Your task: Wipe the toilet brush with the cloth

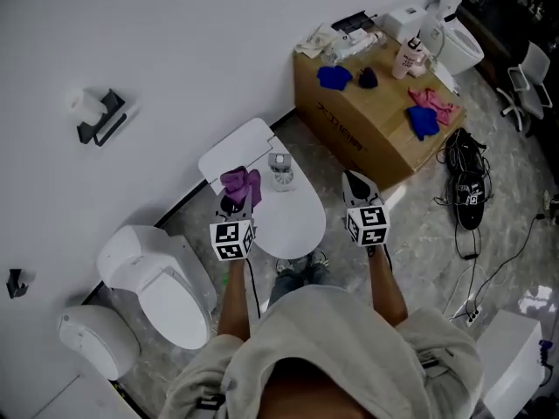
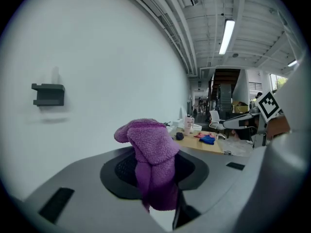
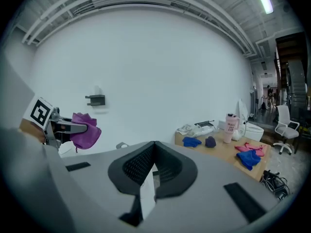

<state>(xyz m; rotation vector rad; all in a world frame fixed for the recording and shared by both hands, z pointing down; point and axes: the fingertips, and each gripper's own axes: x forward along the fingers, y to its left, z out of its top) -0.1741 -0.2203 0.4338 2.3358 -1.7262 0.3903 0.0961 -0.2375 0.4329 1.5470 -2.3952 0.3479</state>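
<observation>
Left gripper [image 1: 238, 199]: jaws clamped on a purple cloth [image 2: 151, 147], which bunches above the jaw tips and hangs down between them, held over the near-left edge of a white round table [image 1: 301, 225]. A clear container [image 1: 279, 171] stands on the table just right of the cloth. Right gripper [image 3: 154, 147]: jaws pressed together with nothing between them, over the table's right edge. Farther right, a cardboard box [image 1: 367, 142] carries blue and pink cloths.

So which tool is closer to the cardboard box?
The right. The right tool sits just beside the box, near its front corner. The left tool, holding the purple cloth, is farther off, over the white table.
</observation>
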